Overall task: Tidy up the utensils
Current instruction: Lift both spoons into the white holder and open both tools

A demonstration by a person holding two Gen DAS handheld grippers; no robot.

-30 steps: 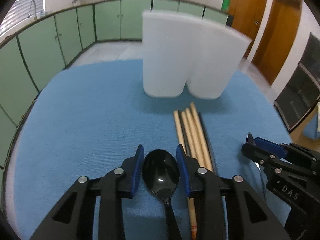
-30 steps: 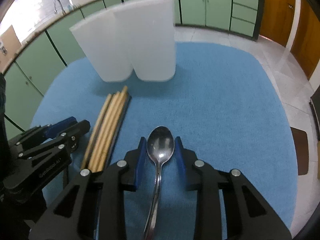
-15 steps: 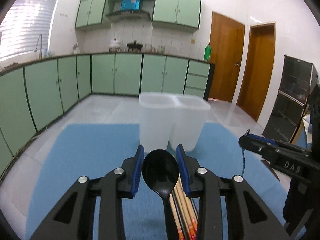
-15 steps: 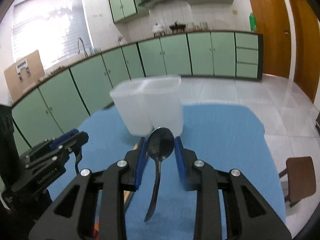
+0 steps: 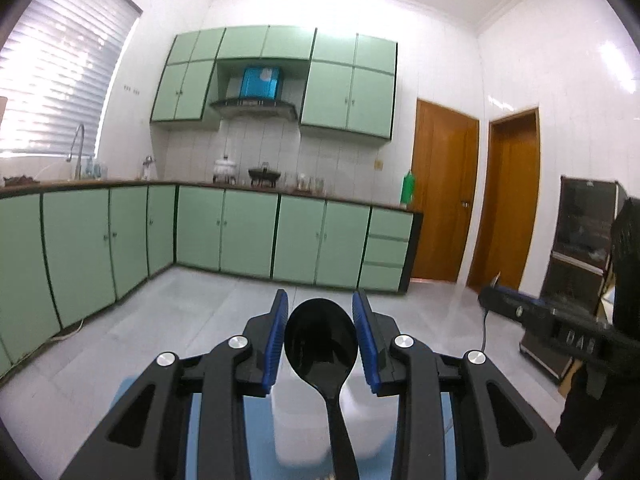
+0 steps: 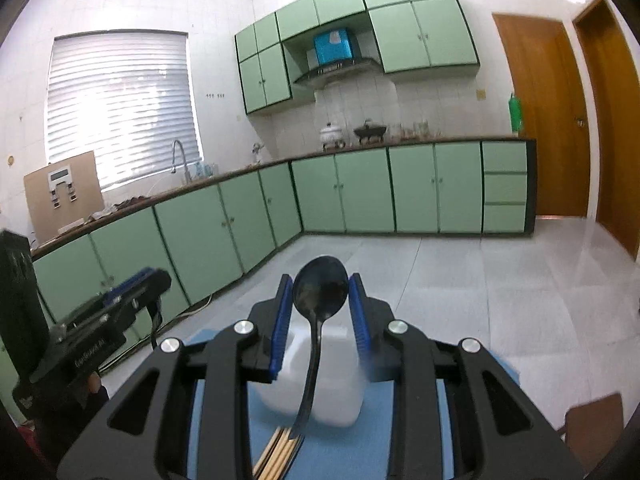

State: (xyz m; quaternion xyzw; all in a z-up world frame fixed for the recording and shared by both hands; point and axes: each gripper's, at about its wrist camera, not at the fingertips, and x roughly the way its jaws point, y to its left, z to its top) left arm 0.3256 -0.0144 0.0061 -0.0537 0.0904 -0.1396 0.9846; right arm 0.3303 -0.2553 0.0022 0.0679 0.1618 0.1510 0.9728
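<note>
My left gripper (image 5: 320, 342) is shut on a black plastic spoon (image 5: 320, 340), bowl forward, lifted and tilted up above the table. My right gripper (image 6: 320, 310) is shut on a metal spoon (image 6: 320, 290), raised the same way. Two white plastic containers stand side by side on the blue cloth, low in the left wrist view (image 5: 304, 432) and in the right wrist view (image 6: 332, 364). Wooden chopsticks (image 6: 280, 452) lie on the cloth in front of the containers. The right gripper shows at the left view's right edge (image 5: 552, 320), the left gripper at the right view's left edge (image 6: 108, 320).
The table with the blue cloth (image 6: 216, 440) is mostly hidden under the grippers. Green kitchen cabinets (image 5: 240, 232) line the far walls. Wooden doors (image 5: 444, 196) are at the right. A brown stool (image 6: 596, 428) stands by the table's right side.
Both grippers have risen and tilted upward with their spoons, so the table and containers have dropped to the bottom of both views and the kitchen fills them.
</note>
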